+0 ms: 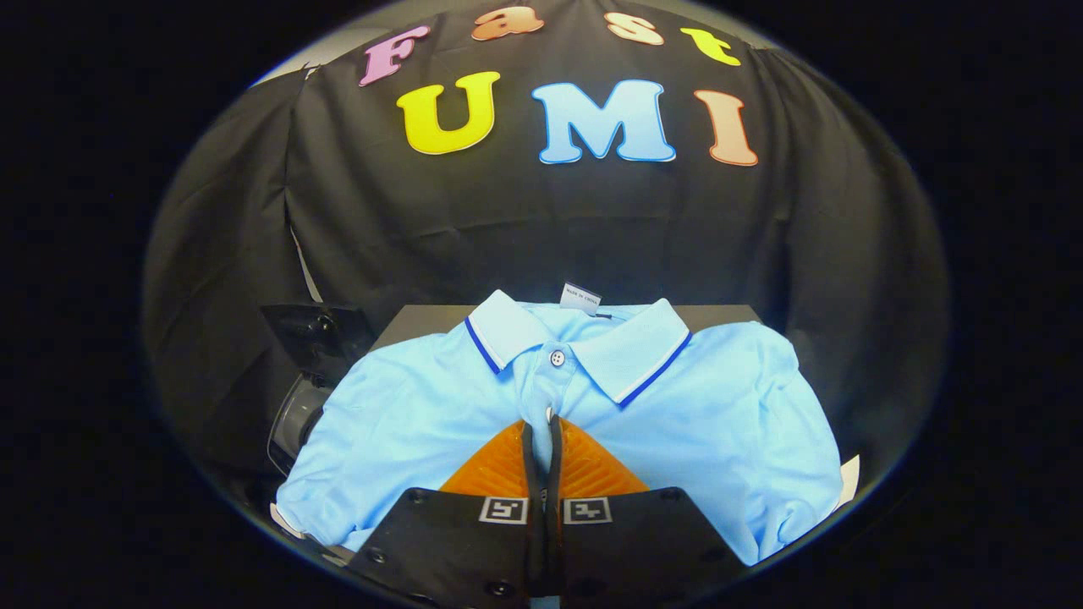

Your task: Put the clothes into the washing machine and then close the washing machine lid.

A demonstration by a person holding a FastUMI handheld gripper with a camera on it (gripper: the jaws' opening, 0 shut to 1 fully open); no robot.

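A light blue polo shirt (pixel 702 406) with a white collar edged in dark blue lies flat on a dark table (pixel 423 317), collar pointing away from me. My gripper (pixel 541 427) is low over the shirt's front, its fingers closed together with the tips at the button placket, just below the collar button (pixel 557 358). No fold of cloth shows between the fingers. To the left of the shirt, beside the table, stands a dark machine (pixel 313 338) with a round grey part (pixel 296 414); the shirt's left sleeve hides part of it.
Black cloth hangs close behind the table and wraps round both sides. A white sheet corner (pixel 849 478) sticks out from under the shirt's right sleeve. The table's far edge runs just behind the collar.
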